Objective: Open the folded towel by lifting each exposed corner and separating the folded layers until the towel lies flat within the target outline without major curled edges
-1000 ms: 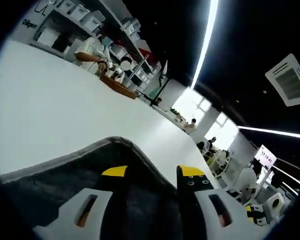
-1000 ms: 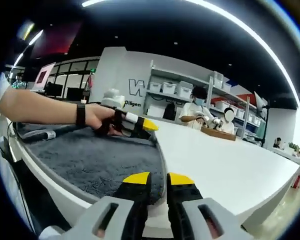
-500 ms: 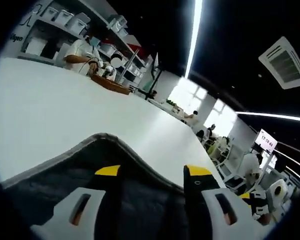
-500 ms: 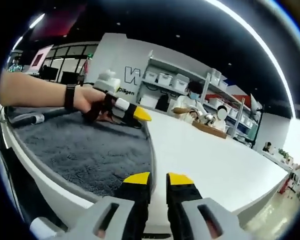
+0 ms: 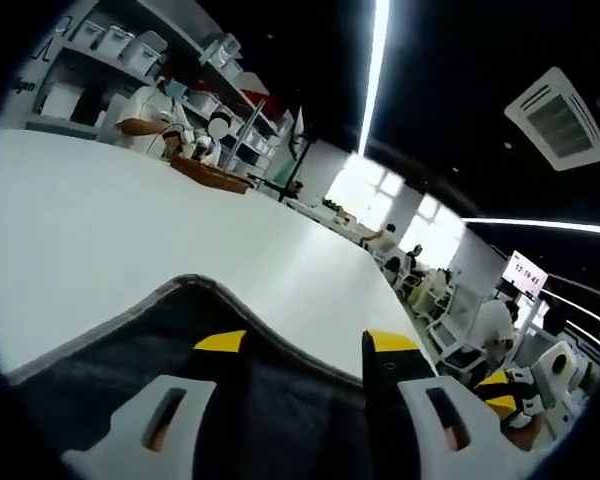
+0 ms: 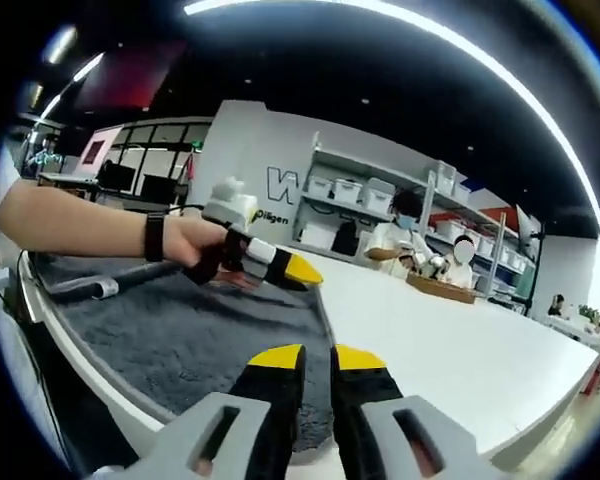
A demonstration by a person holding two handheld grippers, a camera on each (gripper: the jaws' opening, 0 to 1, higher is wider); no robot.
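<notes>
Left tool point(image 5: 305, 345) open over towel point(image 5: 120, 345); right tool point(image 6: 305, 355) nipping near towel edge on worktop point(image 6: 460, 340).

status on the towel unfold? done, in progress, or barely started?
Mostly done, it seems: the grey towel lies spread across the white table. In hand: the left gripper sits at the far edge, the right gripper, jaws nearly together, at the near edge. Left: flattening the raised corner. No target outline is discernible.
</notes>
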